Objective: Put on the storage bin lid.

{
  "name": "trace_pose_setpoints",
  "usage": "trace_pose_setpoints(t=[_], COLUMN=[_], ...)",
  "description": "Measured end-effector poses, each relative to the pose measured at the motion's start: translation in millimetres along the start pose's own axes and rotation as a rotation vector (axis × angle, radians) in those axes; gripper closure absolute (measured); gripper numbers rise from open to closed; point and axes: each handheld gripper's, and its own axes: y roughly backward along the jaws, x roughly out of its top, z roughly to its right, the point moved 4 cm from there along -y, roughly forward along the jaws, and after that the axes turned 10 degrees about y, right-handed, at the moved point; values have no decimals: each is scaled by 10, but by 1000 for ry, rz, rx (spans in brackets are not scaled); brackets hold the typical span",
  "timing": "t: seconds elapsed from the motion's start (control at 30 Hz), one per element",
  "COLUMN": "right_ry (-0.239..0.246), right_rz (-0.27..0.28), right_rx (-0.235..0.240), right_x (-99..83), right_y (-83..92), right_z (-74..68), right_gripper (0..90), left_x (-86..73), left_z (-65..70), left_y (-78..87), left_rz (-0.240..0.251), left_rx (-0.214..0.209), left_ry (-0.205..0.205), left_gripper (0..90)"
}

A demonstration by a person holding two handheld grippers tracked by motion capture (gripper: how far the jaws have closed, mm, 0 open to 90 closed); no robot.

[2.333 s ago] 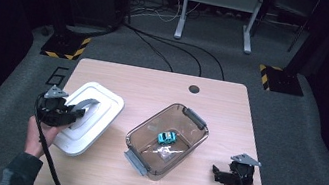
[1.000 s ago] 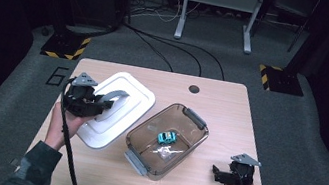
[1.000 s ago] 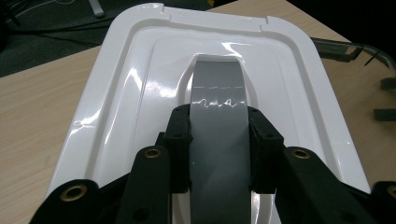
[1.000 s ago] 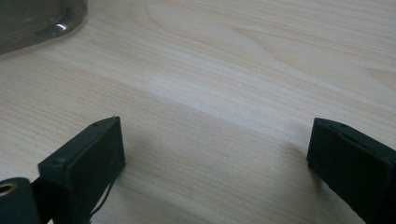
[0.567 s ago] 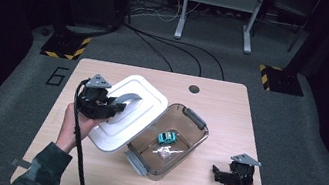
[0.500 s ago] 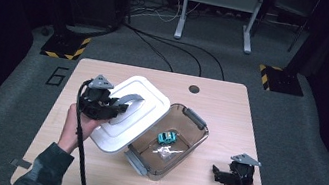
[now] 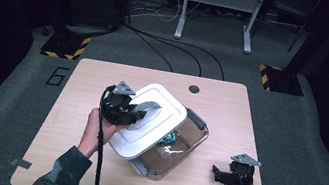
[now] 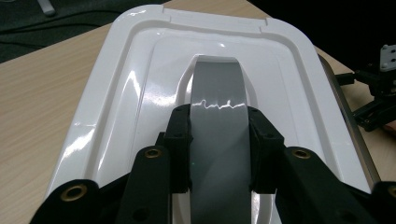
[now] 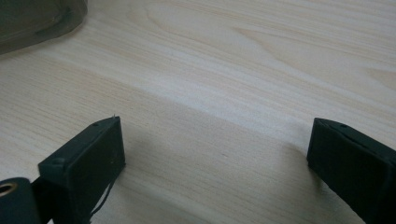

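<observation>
Left gripper (image 8: pixel 219 149) clamped on grey handle (image 8: pixel 218 116) of white lid (image 8: pixel 140 93), wooden table (image 8: pixel 42 88) beneath

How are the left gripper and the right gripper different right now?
The left gripper is shut on the grey handle of the white lid, while the right gripper has its jaws wide open with nothing between them. The left one holds the lid tilted over the clear bin; the right one rests low on the wooden table, apart from the bin. Both have black jaws.
</observation>
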Motion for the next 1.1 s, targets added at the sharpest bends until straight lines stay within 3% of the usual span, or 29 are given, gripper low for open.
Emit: trace_pose_setpoints(t=[0.47, 1.1], right_ry=[4, 3], right_rz=[1, 1], right_rx=[-5, 0], right_x=[0, 0], right_y=[0, 0], right_z=[3, 1], right_gripper=[35, 35], left_x=[-43, -107], left_z=[224, 465], left_y=[-382, -685], left_rz=[-27, -33], left_rx=[-60, -73], left_ry=[24, 29], left_gripper=[666, 664])
